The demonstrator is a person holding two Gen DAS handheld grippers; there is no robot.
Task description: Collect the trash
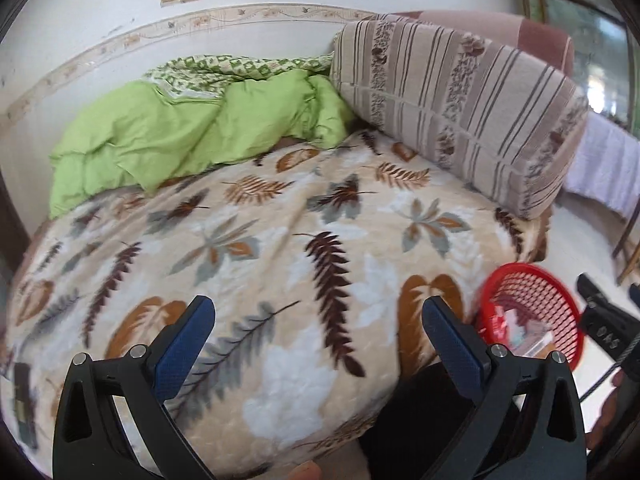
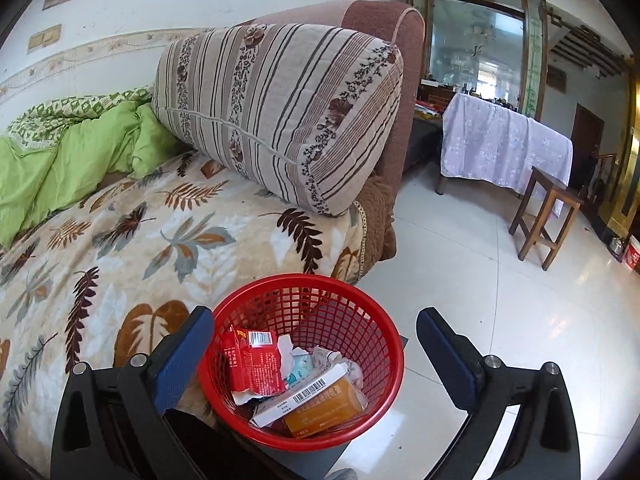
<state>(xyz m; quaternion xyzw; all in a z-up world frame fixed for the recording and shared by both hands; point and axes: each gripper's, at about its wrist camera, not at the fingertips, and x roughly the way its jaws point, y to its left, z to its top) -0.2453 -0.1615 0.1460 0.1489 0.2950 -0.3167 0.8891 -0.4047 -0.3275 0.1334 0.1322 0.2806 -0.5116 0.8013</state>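
Wide-open and empty, the right gripper (image 2: 316, 336) hangs above a red basket (image 2: 384, 364) on the pale tiled floor (image 2: 480, 280). The basket holds a red packet (image 2: 252, 364), an orange box (image 2: 324, 408) and crumpled paper (image 2: 288, 352). The left gripper (image 1: 318, 328), jaws equally spread and empty, faces a leaf-patterned blanket (image 1: 280, 240); ahead lie a green quilt (image 1: 180, 128) and, to its right, a striped cushion (image 1: 460, 104).

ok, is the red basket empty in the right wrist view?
No. The red basket holds a red packet, an orange box and crumpled paper.
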